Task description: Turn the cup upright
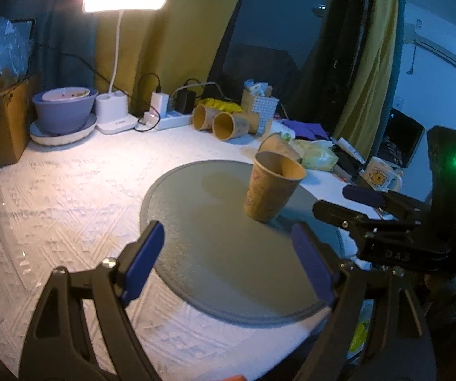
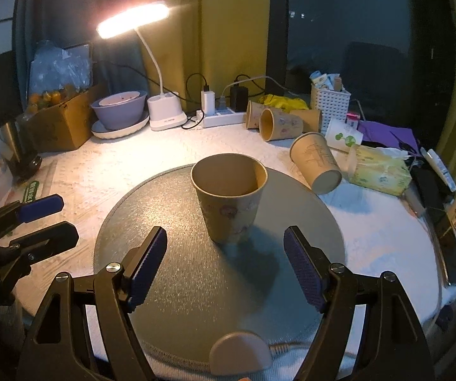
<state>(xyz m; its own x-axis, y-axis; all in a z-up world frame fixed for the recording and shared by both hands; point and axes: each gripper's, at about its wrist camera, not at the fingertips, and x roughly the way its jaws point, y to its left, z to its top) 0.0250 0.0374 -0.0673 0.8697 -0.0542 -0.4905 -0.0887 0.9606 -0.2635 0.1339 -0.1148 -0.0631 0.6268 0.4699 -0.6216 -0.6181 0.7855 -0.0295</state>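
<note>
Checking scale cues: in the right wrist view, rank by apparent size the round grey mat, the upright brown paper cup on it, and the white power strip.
1. Round grey mat, largest by far.
2. Upright brown paper cup.
3. White power strip, though it lies farther from the camera, so its true size is unsure.

We've got a brown paper cup [image 2: 229,197] here, matt, with a faint printed pattern on its wall. Under it, the round mat [image 2: 177,285] looks grainy and slightly sparkly, grey with a dull sheen. Around that we see a white tablecloth [image 1: 78,190], quilted cloth with a raised, embossed texture. The right gripper [image 2: 226,265] shows matt black plastic arms, shiny metal screw heads, and blue pads [image 2: 304,268] ribbed like rubber. On the left gripper [image 1: 231,262], the blue pads [image 1: 143,262] look smoother.
</note>
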